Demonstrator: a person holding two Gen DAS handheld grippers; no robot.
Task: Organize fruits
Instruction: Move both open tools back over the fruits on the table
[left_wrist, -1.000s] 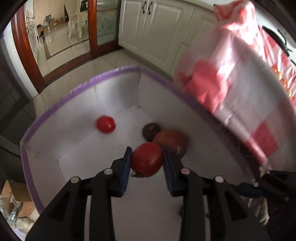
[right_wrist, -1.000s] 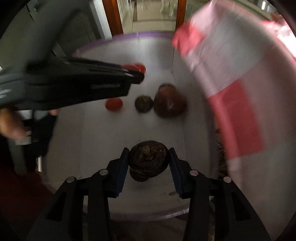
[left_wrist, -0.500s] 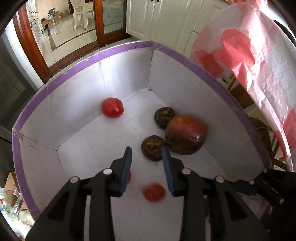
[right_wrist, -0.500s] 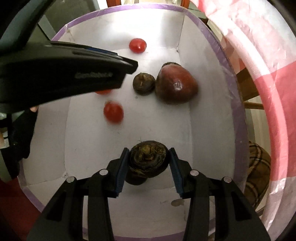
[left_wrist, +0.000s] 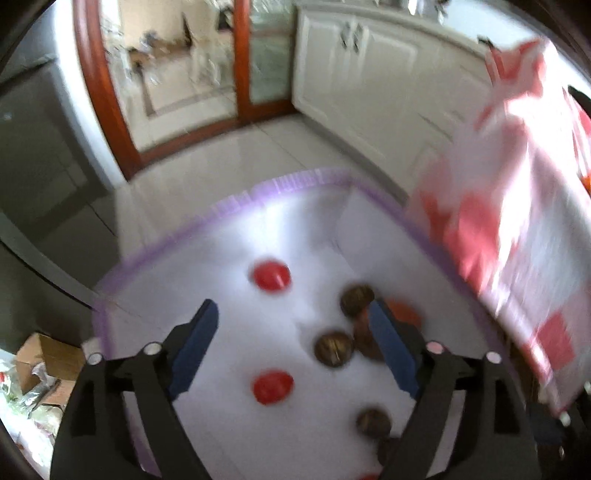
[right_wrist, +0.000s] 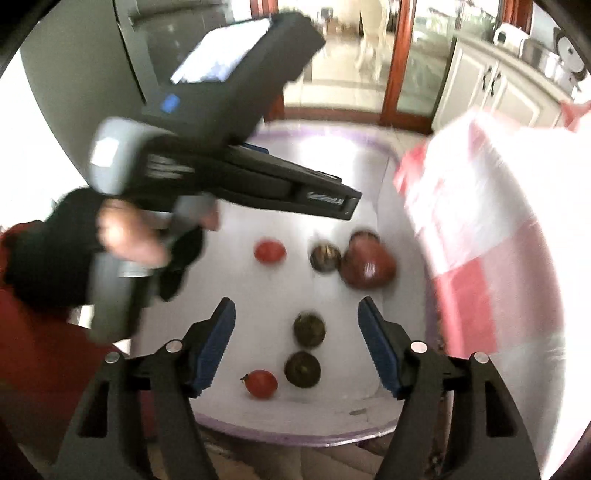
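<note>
A white box with a purple rim (left_wrist: 177, 236) (right_wrist: 295, 435) holds the fruit. On its floor lie two red tomatoes (left_wrist: 270, 275) (left_wrist: 272, 387), three dark mangosteens (right_wrist: 325, 257) (right_wrist: 309, 329) (right_wrist: 302, 369) and a large red-brown fruit (right_wrist: 369, 264). My left gripper (left_wrist: 291, 314) hangs above the box, jaws opening, nothing pressed between its pads. My right gripper (right_wrist: 295, 308) is also above the box with its jaws opening, and the fruit lies loose below them. The left gripper's body (right_wrist: 325, 195) crosses the right wrist view, held by a hand (right_wrist: 125, 236).
A pink and white checked cloth (left_wrist: 517, 221) (right_wrist: 498, 221) hangs beside the box's right wall. Beyond the box are a tiled floor, white cabinets (left_wrist: 354, 66) and a wood-framed glass door (left_wrist: 243, 55). A cardboard carton (left_wrist: 44, 354) sits at the lower left.
The left gripper let go of its tomato, which dropped to the box floor. The right gripper released its mangosteen into the box. Both grippers have opened wide and risen.
</note>
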